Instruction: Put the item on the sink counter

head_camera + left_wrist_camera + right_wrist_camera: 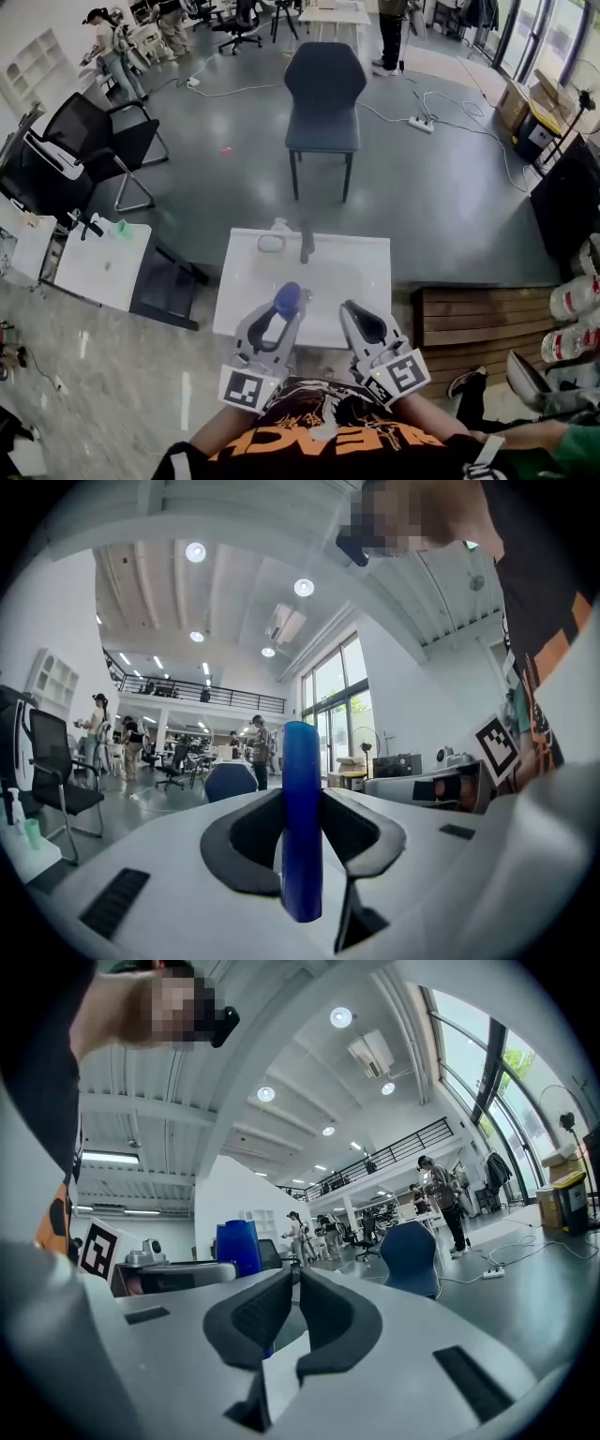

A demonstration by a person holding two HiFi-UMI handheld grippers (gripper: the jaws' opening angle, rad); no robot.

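- Standing upright between the jaws of the left gripper point(279, 319), the blue item point(302, 817) is a smooth, round-topped cylinder. The dark pads press on it from both sides about halfway up its length.
- From the head view the blue item point(288, 296) sits at the left gripper's tips, over the near left part of the white sink counter point(375, 253). Whether it touches the surface cannot be told.
- The left gripper's jaws are held partly apart by the item's width.
- The right gripper point(356, 314) lies just beside it to the right, also over the near edge of the sink counter. The two grippers point away from the person, side by side.
- In the right gripper view the right gripper's point(292, 1274) jaws are drawn together, with only a thin slit at the tips and nothing between them. The blue item point(238, 1246) shows beyond its left jaw.
- Each gripper carries a marker cube at the near end, the left marker cube point(246, 386) and the right marker cube point(403, 372), close above the person's orange and black shirt point(328, 441).
- At the far edge of the sink counter stands a dark faucet point(307, 242).
- Beyond the sink, on the grey floor, a dark blue chair point(323, 89) faces this way.
- A black office chair point(94, 141) is at the far left, and a small white table point(98, 267) stands left of the sink.
- A wooden pallet point(478, 314) lies to the right.
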